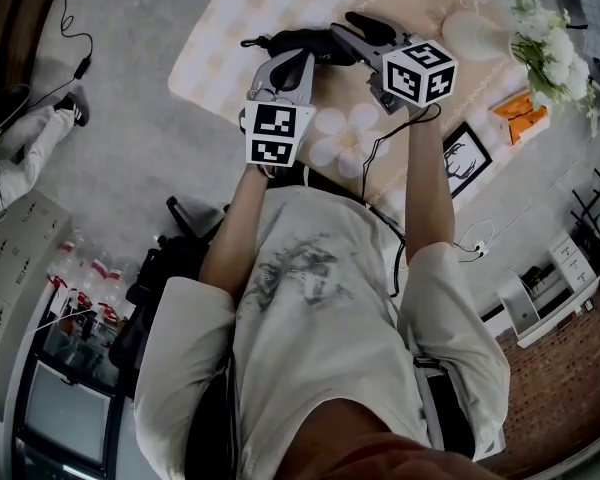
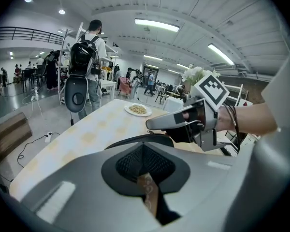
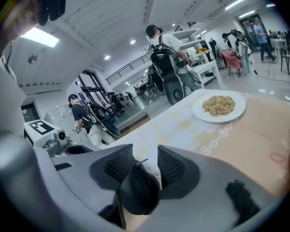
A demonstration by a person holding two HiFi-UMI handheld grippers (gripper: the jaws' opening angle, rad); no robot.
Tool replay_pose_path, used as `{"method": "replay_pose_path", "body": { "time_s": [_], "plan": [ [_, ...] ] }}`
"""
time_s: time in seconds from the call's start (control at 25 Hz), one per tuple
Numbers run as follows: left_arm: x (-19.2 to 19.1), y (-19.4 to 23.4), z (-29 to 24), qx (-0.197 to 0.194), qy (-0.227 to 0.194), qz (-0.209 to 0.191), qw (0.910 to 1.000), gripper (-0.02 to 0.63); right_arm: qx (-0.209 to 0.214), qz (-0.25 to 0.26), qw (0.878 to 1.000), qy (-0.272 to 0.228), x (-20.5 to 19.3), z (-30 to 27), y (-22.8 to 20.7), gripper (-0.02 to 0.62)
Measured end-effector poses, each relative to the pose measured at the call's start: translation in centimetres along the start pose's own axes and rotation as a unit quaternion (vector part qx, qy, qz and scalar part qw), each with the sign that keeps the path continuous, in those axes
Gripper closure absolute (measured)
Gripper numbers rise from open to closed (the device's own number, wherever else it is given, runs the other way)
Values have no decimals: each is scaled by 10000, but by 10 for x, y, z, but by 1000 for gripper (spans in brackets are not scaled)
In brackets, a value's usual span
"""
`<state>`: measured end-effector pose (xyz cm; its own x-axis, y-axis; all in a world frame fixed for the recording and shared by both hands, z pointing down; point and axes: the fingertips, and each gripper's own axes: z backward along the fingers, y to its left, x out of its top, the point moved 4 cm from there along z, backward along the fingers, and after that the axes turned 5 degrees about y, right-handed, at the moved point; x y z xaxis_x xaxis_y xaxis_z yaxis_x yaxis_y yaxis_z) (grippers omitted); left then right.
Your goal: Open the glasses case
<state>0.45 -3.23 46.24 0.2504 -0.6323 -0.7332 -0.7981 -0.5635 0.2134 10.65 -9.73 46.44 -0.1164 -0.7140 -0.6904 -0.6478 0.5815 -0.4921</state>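
Note:
The black glasses case (image 1: 292, 40) lies on the checked tablecloth, between the two grippers. My left gripper (image 1: 302, 60) reaches it from the near side. In the left gripper view this gripper (image 2: 144, 170) is shut on a thin brown tab (image 2: 149, 195), with the case's curved black edge (image 2: 135, 140) just beyond. My right gripper (image 1: 342, 30) comes in from the right. Its jaws (image 3: 140, 166) stand wide apart around the rounded end of the case (image 3: 137, 197). A light gap shows beside one pad. The zip pull (image 3: 141, 162) sticks up between them.
A plate of food (image 3: 218, 105) sits farther along the table. A white flower-shaped mat (image 1: 345, 133), a framed picture (image 1: 465, 158), an orange item (image 1: 520, 113) and white flowers (image 1: 555, 48) lie to the right. A person with a backpack (image 2: 89, 47) stands beyond the table.

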Motion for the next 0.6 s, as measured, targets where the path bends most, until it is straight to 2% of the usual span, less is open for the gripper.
{"method": "replay_pose_path", "body": {
  "time_s": [0.16,0.24,0.32,0.6],
  "plan": [
    [-4,-1,1,-10,49,-8,10000,601,298,-329,9989,147,-3,-9,-4,447],
    [-8,-1,1,-10,106,-13,9999,601,363,-351,9985,223,-5,-8,-2,559],
    [-10,-1,2,-41,101,11,9999,600,350,-325,9984,304,-8,-5,0,577],
    [-18,0,10,-104,61,62,9999,598,189,-70,9983,546,-19,11,19,580]
  ]
}}
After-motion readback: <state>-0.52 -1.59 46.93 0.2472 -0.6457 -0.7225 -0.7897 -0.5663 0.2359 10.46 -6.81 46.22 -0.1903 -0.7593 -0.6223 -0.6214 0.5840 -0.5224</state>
